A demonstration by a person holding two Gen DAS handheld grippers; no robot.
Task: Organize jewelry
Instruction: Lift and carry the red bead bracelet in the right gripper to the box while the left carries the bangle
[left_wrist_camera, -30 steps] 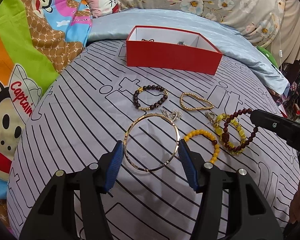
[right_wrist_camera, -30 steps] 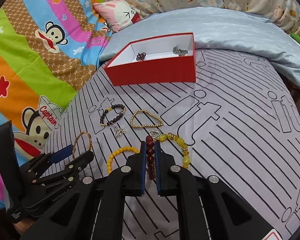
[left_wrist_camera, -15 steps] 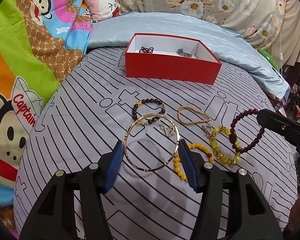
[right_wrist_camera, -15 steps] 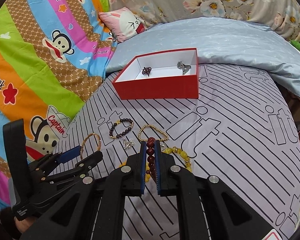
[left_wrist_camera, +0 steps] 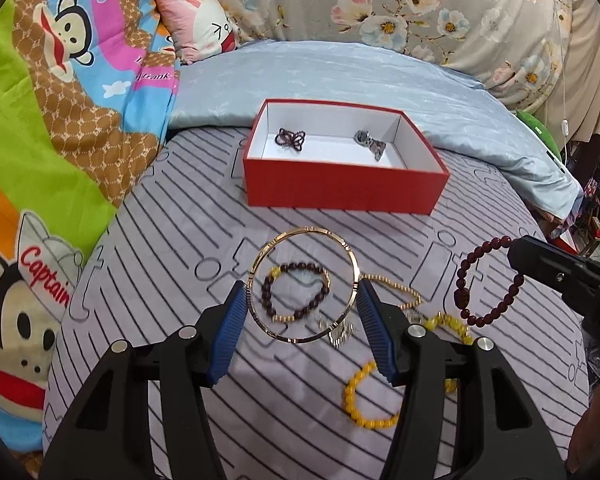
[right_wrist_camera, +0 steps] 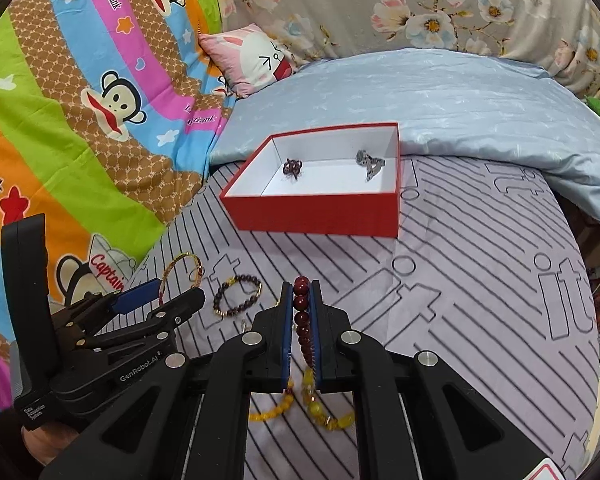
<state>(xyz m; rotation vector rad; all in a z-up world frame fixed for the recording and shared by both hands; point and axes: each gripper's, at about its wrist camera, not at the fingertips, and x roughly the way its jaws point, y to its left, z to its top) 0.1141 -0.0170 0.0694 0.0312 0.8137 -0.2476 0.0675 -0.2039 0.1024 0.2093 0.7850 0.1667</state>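
Observation:
My left gripper [left_wrist_camera: 302, 304] is shut on a gold bangle [left_wrist_camera: 352, 258] and holds it above the bed; it also shows in the right wrist view [right_wrist_camera: 182, 280]. My right gripper [right_wrist_camera: 301, 312] is shut on a dark red bead bracelet [right_wrist_camera: 301, 312], which hangs in the air in the left wrist view [left_wrist_camera: 462, 280]. A red box [left_wrist_camera: 344, 192] with a white inside stands ahead and holds two small jewelry pieces [left_wrist_camera: 290, 138]. A dark bead bracelet [left_wrist_camera: 296, 296], a gold bead chain [left_wrist_camera: 400, 288], a silver piece [left_wrist_camera: 338, 328] and two yellow bead bracelets [left_wrist_camera: 368, 400] lie on the striped sheet.
A colourful monkey-print quilt [left_wrist_camera: 40, 128] lies along the left. A pale blue duvet [left_wrist_camera: 360, 76] and a pink pillow [left_wrist_camera: 204, 28] lie behind the box. The bed's edge drops off at the right [right_wrist_camera: 592, 280].
Both grippers have lifted higher and moved toward the red box, the left with the bangle, the right with the red bead bracelet, which has come up off the sheet.

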